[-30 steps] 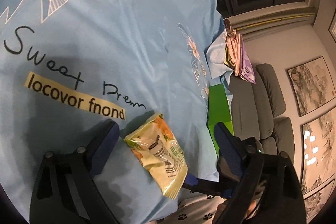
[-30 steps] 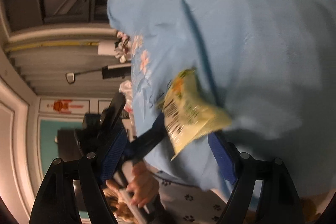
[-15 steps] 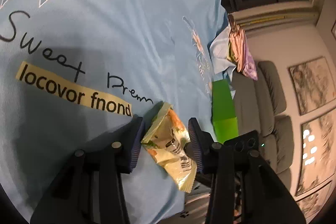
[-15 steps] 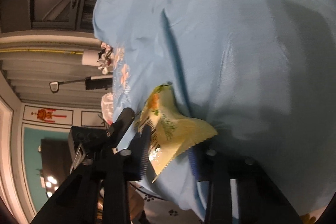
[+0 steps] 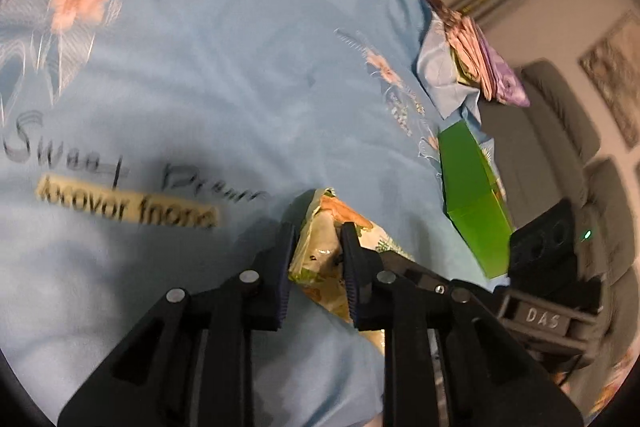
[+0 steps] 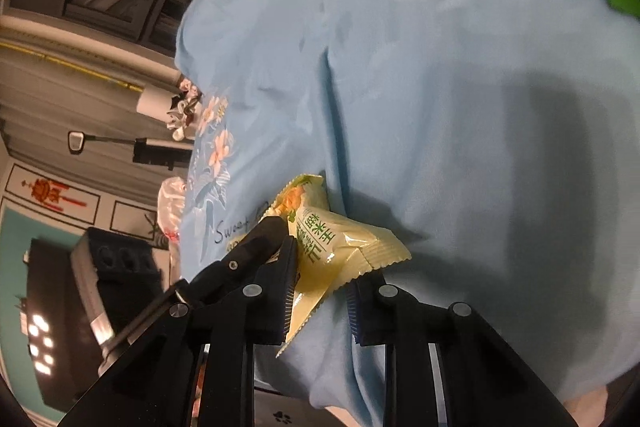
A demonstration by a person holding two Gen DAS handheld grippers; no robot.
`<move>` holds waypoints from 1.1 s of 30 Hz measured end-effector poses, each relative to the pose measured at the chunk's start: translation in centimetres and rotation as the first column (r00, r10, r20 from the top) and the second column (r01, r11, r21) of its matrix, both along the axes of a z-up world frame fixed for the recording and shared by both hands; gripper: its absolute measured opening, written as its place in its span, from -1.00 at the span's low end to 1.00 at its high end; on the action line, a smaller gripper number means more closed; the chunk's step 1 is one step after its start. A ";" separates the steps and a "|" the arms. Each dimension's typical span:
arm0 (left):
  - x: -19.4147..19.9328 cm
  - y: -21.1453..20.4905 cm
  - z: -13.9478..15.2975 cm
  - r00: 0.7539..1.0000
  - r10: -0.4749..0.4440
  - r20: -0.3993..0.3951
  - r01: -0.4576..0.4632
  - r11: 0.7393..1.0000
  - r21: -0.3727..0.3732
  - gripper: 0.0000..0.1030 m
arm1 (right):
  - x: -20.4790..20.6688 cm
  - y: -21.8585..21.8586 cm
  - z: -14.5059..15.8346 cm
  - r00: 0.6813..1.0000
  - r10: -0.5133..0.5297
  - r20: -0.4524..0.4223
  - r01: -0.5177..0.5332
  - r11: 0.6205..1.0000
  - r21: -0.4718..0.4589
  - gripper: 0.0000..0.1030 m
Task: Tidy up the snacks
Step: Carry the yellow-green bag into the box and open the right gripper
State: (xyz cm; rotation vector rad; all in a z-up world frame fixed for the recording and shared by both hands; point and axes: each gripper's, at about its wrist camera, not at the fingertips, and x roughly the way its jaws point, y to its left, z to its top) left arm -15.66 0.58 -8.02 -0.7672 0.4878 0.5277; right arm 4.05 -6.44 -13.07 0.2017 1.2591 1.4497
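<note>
A small yellow snack packet (image 5: pixel 320 251) with green writing and an orange picture is sitting squeezed and crumpled, one zigzag end sticking out, over the blue flowery cloth (image 5: pixel 224 75).

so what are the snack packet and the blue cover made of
Snack packet: looks like thin glossy plastic film, with bright glints, sharp creases and a zigzag-cut sealed edge. Blue cover: looks like woven fabric, matte, with soft folds and printed flowers and lettering; the exact fibre cannot be told.
</note>
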 end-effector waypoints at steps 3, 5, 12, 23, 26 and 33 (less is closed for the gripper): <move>1.8 -1.5 2.2 1.000 -0.025 -0.009 0.026 0.995 0.097 -0.59 | 1.1 -1.3 1.9 0.999 -0.034 0.036 0.032 0.998 0.056 -0.53; 3.3 -2.0 3.1 0.999 -0.046 -0.008 0.047 0.991 0.125 -0.59 | 2.1 -2.4 3.3 0.996 -0.065 0.065 0.060 0.995 0.085 -0.53; 12.1 -3.9 6.7 0.980 -0.197 0.038 0.188 0.968 0.167 -0.59 | 8.5 -7.6 7.5 0.968 -0.220 0.123 0.198 0.965 0.171 -0.53; 29.3 -8.2 7.1 0.911 -0.411 -0.042 0.412 0.895 0.174 -0.61 | 21.3 -15.7 7.1 0.860 -0.511 0.007 0.502 0.847 0.177 -0.53; 31.5 -9.8 6.7 0.903 -0.416 -0.108 0.430 0.872 0.236 -0.61 | 23.1 -16.4 5.6 0.838 -0.544 -0.038 0.542 0.823 0.172 -0.53; 33.9 -10.2 4.3 0.888 -0.444 -0.121 0.460 0.870 0.179 -0.61 | 24.1 -17.9 3.6 0.812 -0.584 -0.007 0.577 0.801 0.161 -0.53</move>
